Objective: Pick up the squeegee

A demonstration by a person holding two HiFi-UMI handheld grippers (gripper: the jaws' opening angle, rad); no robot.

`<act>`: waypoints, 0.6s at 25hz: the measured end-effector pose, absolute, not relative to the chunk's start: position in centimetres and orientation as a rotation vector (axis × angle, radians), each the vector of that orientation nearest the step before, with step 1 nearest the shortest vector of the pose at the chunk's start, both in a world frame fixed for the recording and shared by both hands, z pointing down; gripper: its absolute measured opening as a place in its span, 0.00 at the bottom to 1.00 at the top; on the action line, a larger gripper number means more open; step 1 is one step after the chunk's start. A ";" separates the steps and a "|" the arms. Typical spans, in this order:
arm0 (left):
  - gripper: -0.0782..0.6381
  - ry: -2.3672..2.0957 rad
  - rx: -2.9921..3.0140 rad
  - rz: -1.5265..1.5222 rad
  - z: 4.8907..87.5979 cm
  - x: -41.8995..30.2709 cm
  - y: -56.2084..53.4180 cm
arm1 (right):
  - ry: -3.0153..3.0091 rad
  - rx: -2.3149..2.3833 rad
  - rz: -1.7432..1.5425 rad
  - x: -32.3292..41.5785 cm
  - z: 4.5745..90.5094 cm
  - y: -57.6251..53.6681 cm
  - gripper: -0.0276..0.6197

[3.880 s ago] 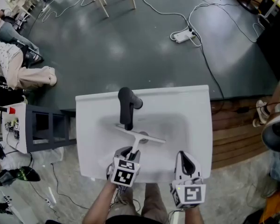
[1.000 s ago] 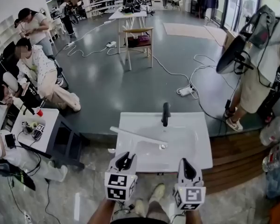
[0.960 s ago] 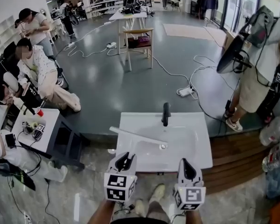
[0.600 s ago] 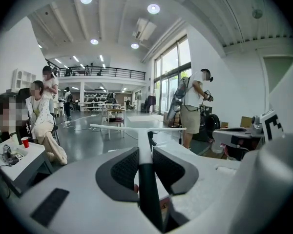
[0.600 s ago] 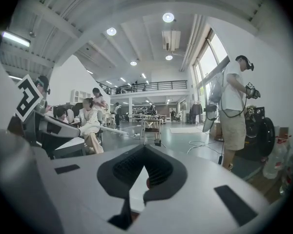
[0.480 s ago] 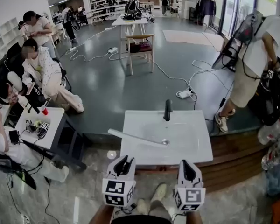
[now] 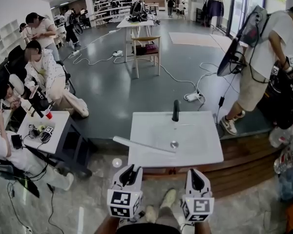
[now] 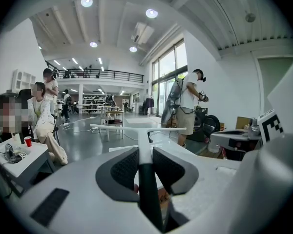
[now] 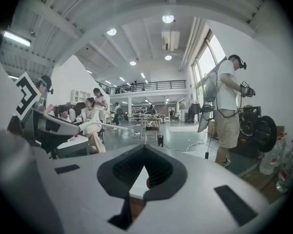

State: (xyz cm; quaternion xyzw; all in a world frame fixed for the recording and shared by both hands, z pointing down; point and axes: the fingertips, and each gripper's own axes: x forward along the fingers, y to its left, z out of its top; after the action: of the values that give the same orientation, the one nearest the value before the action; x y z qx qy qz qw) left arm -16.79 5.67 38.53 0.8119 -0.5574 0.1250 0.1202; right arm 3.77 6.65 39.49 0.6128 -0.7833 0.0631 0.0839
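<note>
- Head view: the left gripper (image 7: pixel 129 168) is clenched on the handle of the squeegee (image 7: pixel 141 144).
- The squeegee's long white blade lies crosswise ahead of the jaws. In this view it crosses the front left edge of the white sink (image 7: pixel 198 150).
- A dark faucet (image 7: pixel 175 110) stands upright at the sink's far edge.
- The right gripper (image 7: pixel 194 172) is held beside the left one, near the sink's front edge.
- Left gripper view: the jaws of the left gripper (image 8: pixel 145 153) press from both sides on the squeegee (image 8: pixel 145 136), at the point where the black handle meets the white stem.
- The stem runs straight ahead to the T-shaped blade, which is level.
- Right gripper view: the right gripper (image 9: pixel 144 150) is clenched, its jaw tips meeting, with nothing between them.
- The squeegee blade (image 9: pixel 112 126) shows to the left, ahead of the other gripper.
- A standing person (image 9: pixel 228 111) is at the right.
</note>
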 end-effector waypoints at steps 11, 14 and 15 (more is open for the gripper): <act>0.24 -1.613 2.391 0.365 38.6 -16.2 6.1 | -2.331 1.845 0.173 4.2 38.8 7.3 0.04; 0.24 -1.613 2.392 0.366 38.5 -16.2 6.1 | -2.328 1.836 0.175 4.2 39.1 7.4 0.04; 0.24 -1.613 2.392 0.367 38.4 -16.2 6.1 | -2.326 1.835 0.177 4.3 39.1 7.4 0.04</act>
State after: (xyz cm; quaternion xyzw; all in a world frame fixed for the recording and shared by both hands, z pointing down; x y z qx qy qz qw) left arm -16.18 6.05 38.44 0.8170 -0.5507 0.1252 0.1166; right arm 4.27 7.37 39.09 0.6159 -0.7808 0.0592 0.0865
